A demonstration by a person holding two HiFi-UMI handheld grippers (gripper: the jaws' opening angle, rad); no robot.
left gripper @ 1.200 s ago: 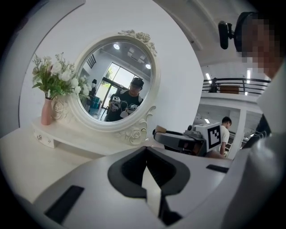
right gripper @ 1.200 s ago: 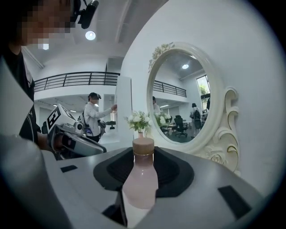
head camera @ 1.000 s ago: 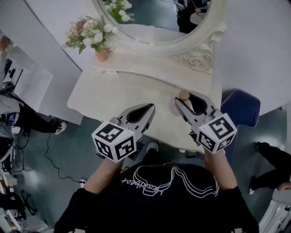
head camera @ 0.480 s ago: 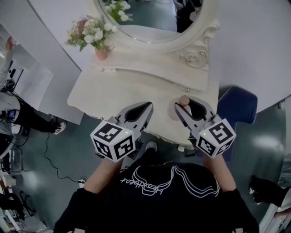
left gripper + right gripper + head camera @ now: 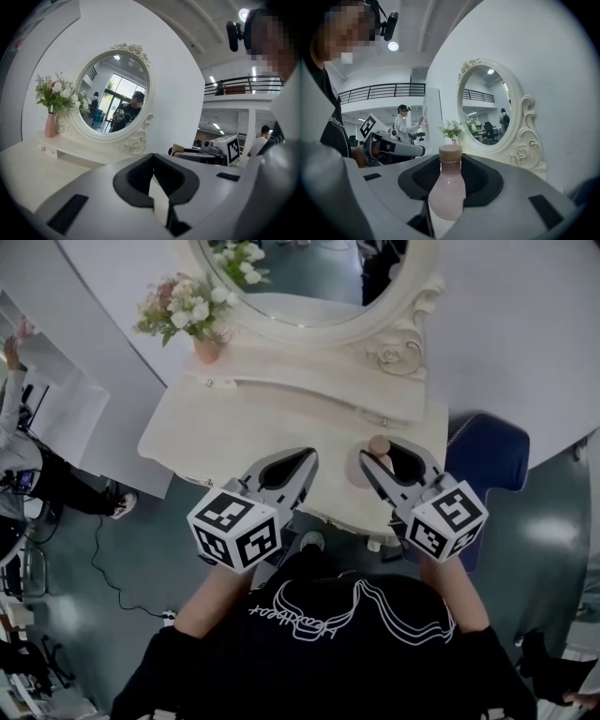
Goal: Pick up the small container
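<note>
The small container (image 5: 379, 444) is a pale pink bottle with a tan cap (image 5: 450, 153). It stands upright between the jaws of my right gripper (image 5: 384, 451), over the right front corner of the cream dressing table (image 5: 234, 418). In the right gripper view the pink bottle (image 5: 447, 187) fills the gap of the right gripper (image 5: 450, 161), whose pads press on both its sides. I cannot tell whether its base touches the tabletop. My left gripper (image 5: 305, 460) hovers over the table's front edge, shut and empty. The left gripper (image 5: 153, 164) shows nothing between its pads.
An oval mirror (image 5: 300, 277) in a carved cream frame stands at the back of the table. A pink vase of flowers (image 5: 206, 348) is at the back left. A blue chair (image 5: 487, 460) sits right of the table. A person (image 5: 19, 465) stands far left.
My right gripper and the bottle have shifted slightly toward me over the table's right front corner. The left gripper has hardly moved.
</note>
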